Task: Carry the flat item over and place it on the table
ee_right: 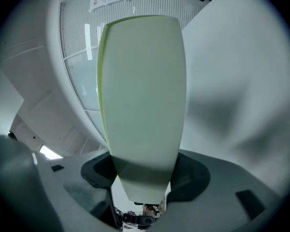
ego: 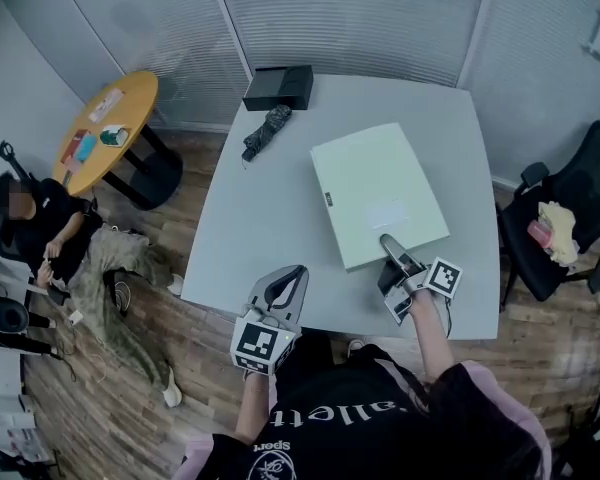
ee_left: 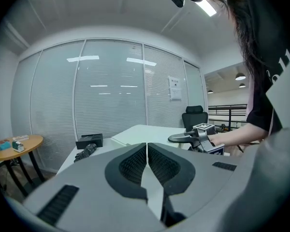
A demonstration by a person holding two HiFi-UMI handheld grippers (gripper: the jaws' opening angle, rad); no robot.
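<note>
Right hand-held gripper (ego: 391, 255) is clamped on the near edge of the pale green board (ego: 375, 188); the right gripper view shows the board's end wedged between both dark pads, with the jaws held fairly wide by its thickness. The board runs away from the jaws, a brighter yellow-green side edge showing along its left. From the head view the board sits over the right half of the grey table (ego: 260, 228), near end at the table's front edge, turned slightly off the table's edges. Can't tell if it lies fully flat or is lifted a bit at the gripped end. It has a small dark tab on its left edge and a faint whitish patch on top. Left hand-held gripper (ego: 286, 286) is at the table's front edge, left of the board and apart from it, jaws together with nothing between them, as the left gripper view shows. At the table's far edge there is a black box (ego: 278, 86), and a folded dark umbrella (ego: 267, 130) just in front of it, both well apart from the board. Off the table to the left: a round yellow side table (ego: 105, 128) with a few small things on it, a seated person (ego: 30, 223), and a heap of cloth (ego: 120, 278) on the wooden floor. On the right, a black office chair (ego: 570, 218) with something pale on the seat. Blinds cover the walls behind.
</note>
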